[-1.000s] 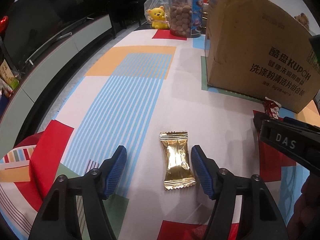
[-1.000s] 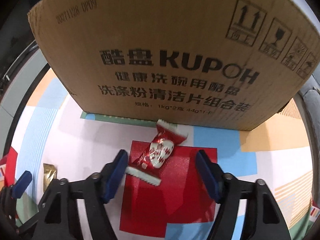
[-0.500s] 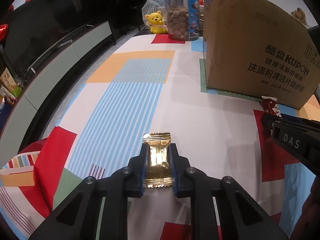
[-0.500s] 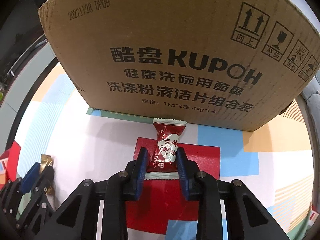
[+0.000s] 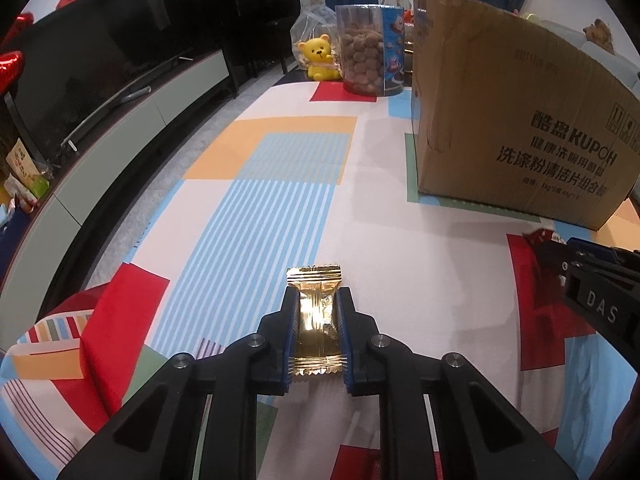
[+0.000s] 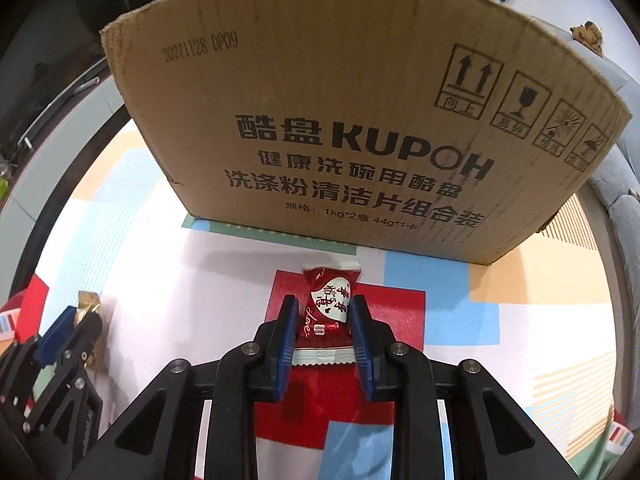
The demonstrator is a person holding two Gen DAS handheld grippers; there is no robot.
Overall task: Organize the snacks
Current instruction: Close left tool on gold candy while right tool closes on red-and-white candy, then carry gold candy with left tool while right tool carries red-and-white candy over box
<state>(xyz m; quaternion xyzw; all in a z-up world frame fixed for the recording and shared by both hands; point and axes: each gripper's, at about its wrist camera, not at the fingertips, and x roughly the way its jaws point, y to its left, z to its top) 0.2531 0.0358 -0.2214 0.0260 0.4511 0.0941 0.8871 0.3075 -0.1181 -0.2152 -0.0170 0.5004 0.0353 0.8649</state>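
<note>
My left gripper [image 5: 317, 300] is shut on a gold foil candy [image 5: 316, 322] and holds it just above the patterned tablecloth. My right gripper [image 6: 324, 306] is shut on a red and white wrapped candy [image 6: 330, 300], lifted in front of the brown cardboard box [image 6: 360, 120]. The box also shows in the left wrist view [image 5: 500, 120], at the right. The right gripper shows at the right edge of the left wrist view [image 5: 560, 254], with a bit of the red candy [image 5: 538, 236] ahead of it. The left gripper with the gold candy [image 6: 86, 300] shows at the lower left of the right wrist view.
A clear tub of round snacks [image 5: 370, 50], a yellow bear toy [image 5: 318, 58] and a plastic bag [image 5: 314, 8] stand at the table's far end. The table's left edge [image 5: 168, 184] runs along a dark TV cabinet [image 5: 120, 92]. A sofa [image 6: 616, 184] lies right of the box.
Both grippers closed on their candies, the left on the gold one and the right on the red one, and have lifted them and drawn back a little from the box.
</note>
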